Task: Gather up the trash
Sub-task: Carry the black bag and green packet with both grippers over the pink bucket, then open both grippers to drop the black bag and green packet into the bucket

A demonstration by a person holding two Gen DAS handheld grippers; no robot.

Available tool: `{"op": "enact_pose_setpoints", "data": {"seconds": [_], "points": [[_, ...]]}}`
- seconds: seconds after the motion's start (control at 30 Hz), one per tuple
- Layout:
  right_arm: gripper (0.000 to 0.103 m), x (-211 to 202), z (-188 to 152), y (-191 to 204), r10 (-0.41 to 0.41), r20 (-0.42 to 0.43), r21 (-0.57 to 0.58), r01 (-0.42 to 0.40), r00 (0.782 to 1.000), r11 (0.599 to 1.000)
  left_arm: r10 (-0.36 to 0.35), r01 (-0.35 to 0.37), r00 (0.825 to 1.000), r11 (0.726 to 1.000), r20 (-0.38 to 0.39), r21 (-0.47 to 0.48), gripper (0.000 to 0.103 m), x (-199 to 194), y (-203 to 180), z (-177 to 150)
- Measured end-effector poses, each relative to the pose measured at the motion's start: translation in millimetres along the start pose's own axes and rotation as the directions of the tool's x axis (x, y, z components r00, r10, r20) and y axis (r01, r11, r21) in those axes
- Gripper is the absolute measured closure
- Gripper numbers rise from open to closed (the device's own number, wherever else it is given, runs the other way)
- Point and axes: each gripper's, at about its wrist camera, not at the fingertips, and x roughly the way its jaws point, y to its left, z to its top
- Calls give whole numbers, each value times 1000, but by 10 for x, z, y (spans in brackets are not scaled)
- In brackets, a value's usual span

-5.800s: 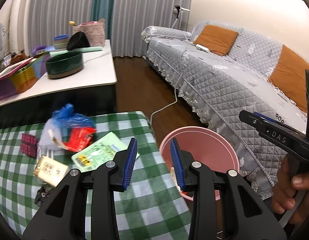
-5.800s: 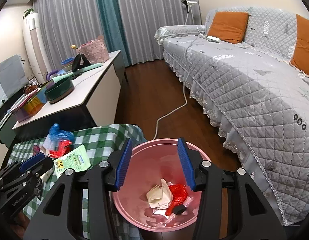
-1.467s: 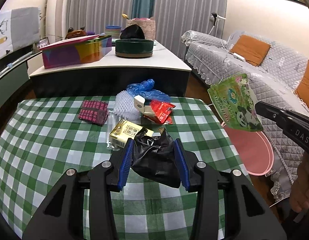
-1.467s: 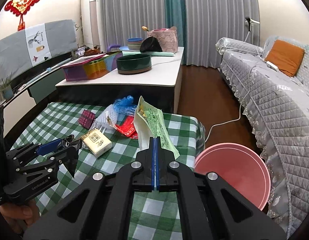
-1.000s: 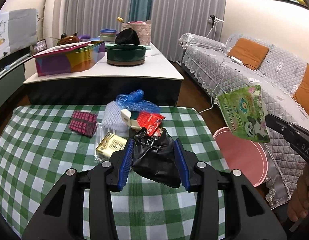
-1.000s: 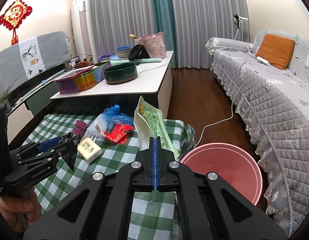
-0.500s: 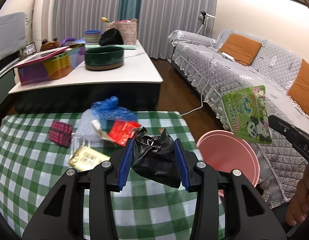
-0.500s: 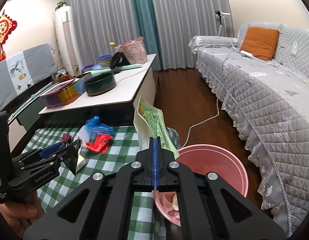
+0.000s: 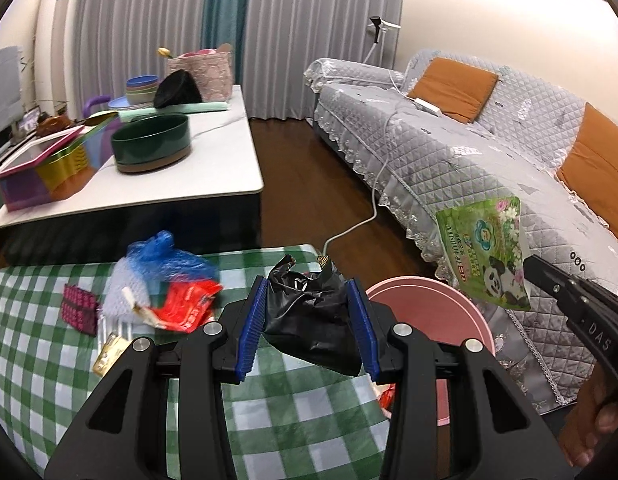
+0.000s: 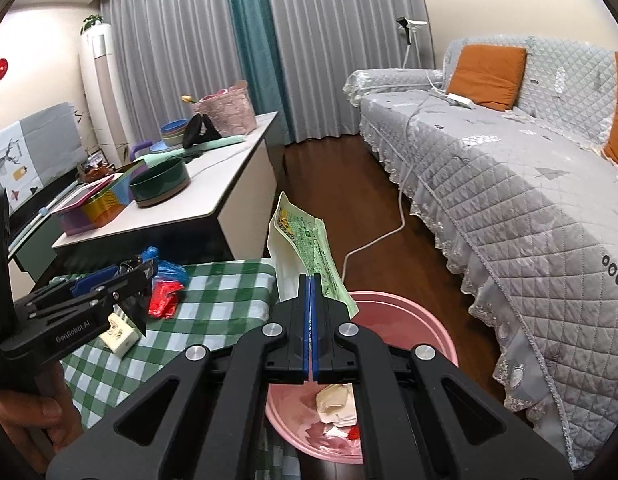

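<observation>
left wrist view: my left gripper [image 9: 311, 320] pinches the black bag [image 9: 313, 322] between its jaws. over the last second both hands have swung from the desk [image 9: 49, 360] centre toward the pink bin [image 10: 401, 320]. my right gripper [image 10: 311, 320], jaws pressed together on the green wrapper [image 10: 309, 248], now hangs above the bin rim. judgement: release comes next; more trash remains on the desk.

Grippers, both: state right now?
Left gripper: shut on the black plastic bag.
Right gripper: shut on the green panda packet, above the pink bin.
</observation>
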Motion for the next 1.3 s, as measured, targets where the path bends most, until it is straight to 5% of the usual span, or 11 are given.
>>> {"op": "enact_pose_setpoints", "data": {"seconds": [0.5, 1.07, 1.17, 1.2, 1.3], "points": [[103, 95, 8, -476, -40, -49, 89, 44, 998, 995, -118, 122, 991, 990, -58, 75, 62, 272, -446, 50], [102, 195, -35, -577, -32, -93, 96, 41, 995, 995, -198, 210, 972, 973, -127, 93, 62, 665, -749, 26], [96, 261, -38, -631, -8, -126, 127, 24, 992, 992, -209, 225, 967, 969, -146, 104, 53, 750, -811, 51], [87, 273, -36, -659, -6, -128, 143, 24, 992, 989, -208, 224, 967, 969, -145, 105, 45, 771, -819, 65], [68, 271, -20, -674, -24, -119, 143, 42, 993, 989, -204, 218, 969, 971, -136, 95, 44, 792, -784, 100]]}}
